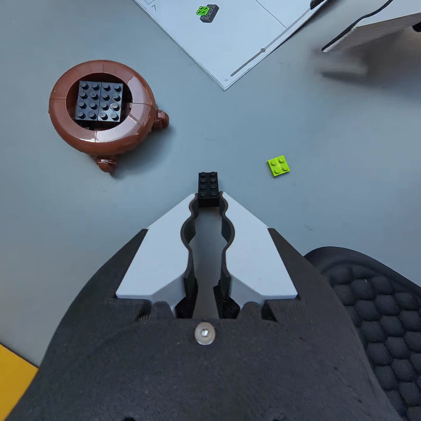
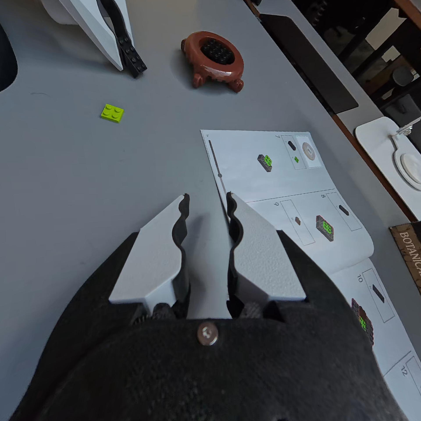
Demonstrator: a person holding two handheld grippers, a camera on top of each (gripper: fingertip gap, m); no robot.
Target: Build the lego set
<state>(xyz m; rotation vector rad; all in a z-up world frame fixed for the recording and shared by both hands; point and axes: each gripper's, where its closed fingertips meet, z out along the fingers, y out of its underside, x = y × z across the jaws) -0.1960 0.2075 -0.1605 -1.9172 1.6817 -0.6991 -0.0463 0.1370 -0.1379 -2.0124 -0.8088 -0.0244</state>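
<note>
One black brick (image 1: 208, 189) (left hand-held gripper (image 1: 208, 197)'s).

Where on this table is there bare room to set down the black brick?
Bare grey table lies between the lime plate and the brown pot, and ahead of the left tool up to the booklet. It is crowded around the booklet.

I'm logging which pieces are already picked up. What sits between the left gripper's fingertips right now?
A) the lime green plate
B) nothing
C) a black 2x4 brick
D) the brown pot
C: the left gripper is closed on the black 2x4 brick at one end, while the lime green plate lies loose on the table.
</note>
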